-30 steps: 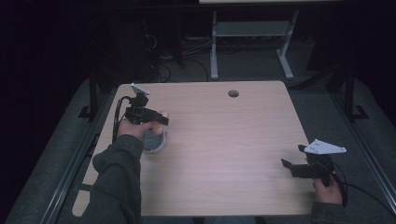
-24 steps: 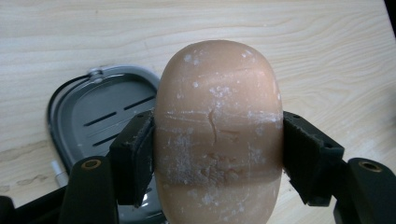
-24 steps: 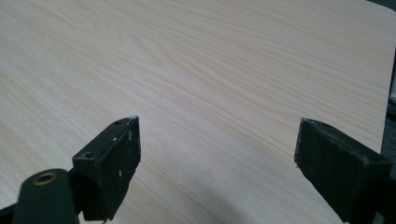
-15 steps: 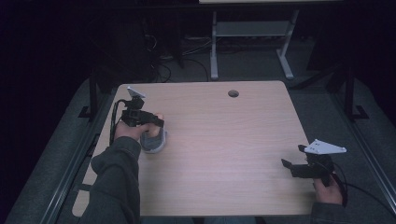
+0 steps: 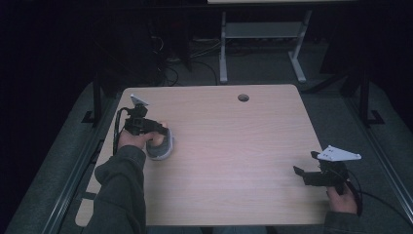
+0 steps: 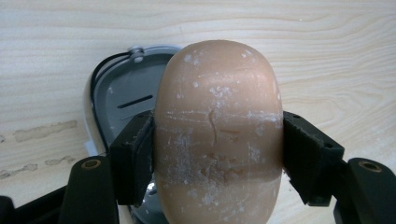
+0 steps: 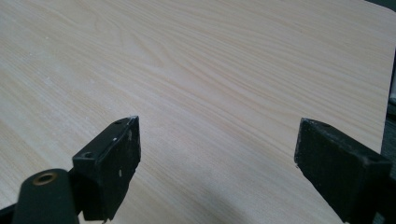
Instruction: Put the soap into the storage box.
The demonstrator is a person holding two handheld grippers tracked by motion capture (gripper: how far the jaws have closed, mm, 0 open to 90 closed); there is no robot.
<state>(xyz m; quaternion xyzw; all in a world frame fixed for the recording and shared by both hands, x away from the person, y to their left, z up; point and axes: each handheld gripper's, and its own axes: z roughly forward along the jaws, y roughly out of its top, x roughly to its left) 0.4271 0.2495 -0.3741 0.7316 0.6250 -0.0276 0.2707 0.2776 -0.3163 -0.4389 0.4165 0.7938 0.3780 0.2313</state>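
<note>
One soap bar [image 6: 218,135] clamped in left tool [image 6: 217,140] above one dish [image 6: 119,93]; right tool [image 7: 217,158] wide open.

The table [image 6: 336,56] looks like pale wood laminate, smooth and matt, with fine grain lines. The soap bar [image 6: 218,135] is peach-coloured and waxy, with a dull shine, scratches and white dried flecks. At its 10 o'clock the soap dish [image 6: 116,88] looks like smooth grey plastic. The gripper pads [image 6: 133,154] are black, matt and a little rough.
</note>
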